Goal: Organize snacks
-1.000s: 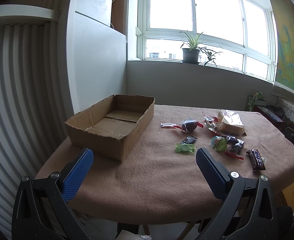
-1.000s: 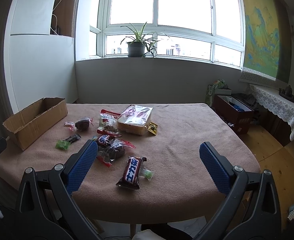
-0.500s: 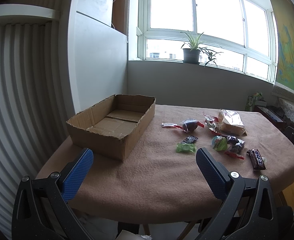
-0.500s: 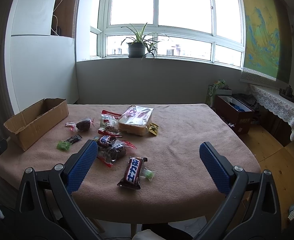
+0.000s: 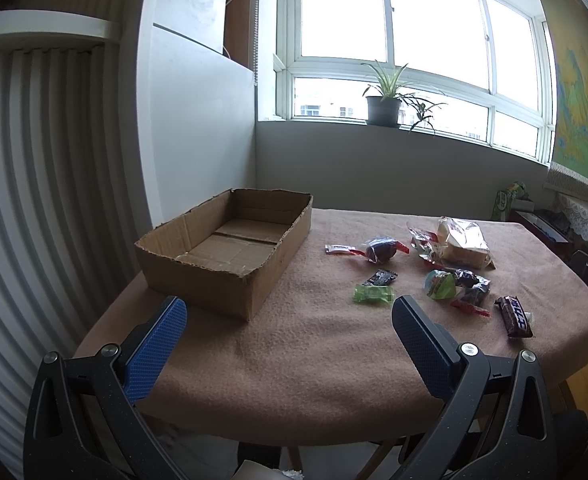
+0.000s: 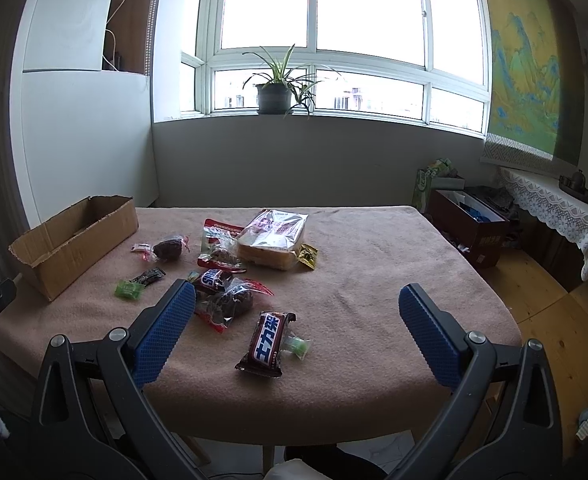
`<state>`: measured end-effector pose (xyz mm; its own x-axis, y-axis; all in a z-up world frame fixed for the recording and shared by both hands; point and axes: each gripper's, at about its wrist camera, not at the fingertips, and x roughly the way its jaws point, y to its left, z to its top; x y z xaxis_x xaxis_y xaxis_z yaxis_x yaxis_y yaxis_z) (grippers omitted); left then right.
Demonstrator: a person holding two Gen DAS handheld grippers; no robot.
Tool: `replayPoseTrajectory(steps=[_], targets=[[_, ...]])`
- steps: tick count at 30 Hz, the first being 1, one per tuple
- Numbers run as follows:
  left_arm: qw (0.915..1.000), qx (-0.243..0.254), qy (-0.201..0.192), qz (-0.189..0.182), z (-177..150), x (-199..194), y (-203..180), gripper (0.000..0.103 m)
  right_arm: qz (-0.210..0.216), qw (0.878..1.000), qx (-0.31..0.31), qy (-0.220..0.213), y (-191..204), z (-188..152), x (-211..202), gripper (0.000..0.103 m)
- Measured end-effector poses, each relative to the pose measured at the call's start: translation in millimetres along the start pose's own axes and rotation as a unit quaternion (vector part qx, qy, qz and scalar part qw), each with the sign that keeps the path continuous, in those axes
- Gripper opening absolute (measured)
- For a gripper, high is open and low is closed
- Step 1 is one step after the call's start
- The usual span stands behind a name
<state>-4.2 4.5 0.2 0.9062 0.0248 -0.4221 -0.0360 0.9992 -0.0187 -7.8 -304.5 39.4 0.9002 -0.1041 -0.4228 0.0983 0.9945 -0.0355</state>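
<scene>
An empty open cardboard box (image 5: 229, 252) stands at the table's left; it also shows in the right wrist view (image 6: 73, 240). Several wrapped snacks lie loose to its right: a green candy (image 5: 373, 294), a dark round cake (image 5: 382, 250), a bread pack (image 5: 462, 242) and a brown chocolate bar (image 5: 514, 316). In the right wrist view the chocolate bar (image 6: 267, 338) lies nearest, with the bread pack (image 6: 273, 240) behind. My left gripper (image 5: 289, 312) is open and empty above the table's near edge. My right gripper (image 6: 296, 300) is open and empty above the chocolate bar.
A pink cloth covers the table (image 5: 294, 352). A potted plant (image 6: 273, 92) stands on the windowsill. A dark red box (image 6: 470, 232) and a lace-covered sideboard (image 6: 554, 216) stand on the wooden floor to the right. A white partition (image 5: 197, 140) stands behind the cardboard box.
Both views have shifted slightly; the grippers have drifted a little. Nothing on the table has moved and both grippers stay open.
</scene>
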Motion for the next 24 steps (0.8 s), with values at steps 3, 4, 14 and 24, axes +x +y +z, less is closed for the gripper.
replayPoseTrajectory(steps=[3, 4, 14, 24], targets=[[1.0000, 0.000, 0.000, 0.001, -1, 0, 1, 0.102, 0.000, 1.000, 0.001, 0.000, -1, 0, 0, 0.103], [1.0000, 0.000, 0.000, 0.001, -1, -1, 1, 0.102, 0.000, 1.000, 0.001, 0.000, 0, 0, 0, 0.103], [0.9999, 0.006, 0.009, -0.004, -2, 3, 0, 0.102, 0.010, 1.000, 0.003, 0.014, -4, -2, 5, 0.103], [0.9981, 0.024, 0.049, -0.028, -3, 19, -7, 0.102, 0.052, 0.995, 0.017, 0.079, -41, -11, 30, 0.103]])
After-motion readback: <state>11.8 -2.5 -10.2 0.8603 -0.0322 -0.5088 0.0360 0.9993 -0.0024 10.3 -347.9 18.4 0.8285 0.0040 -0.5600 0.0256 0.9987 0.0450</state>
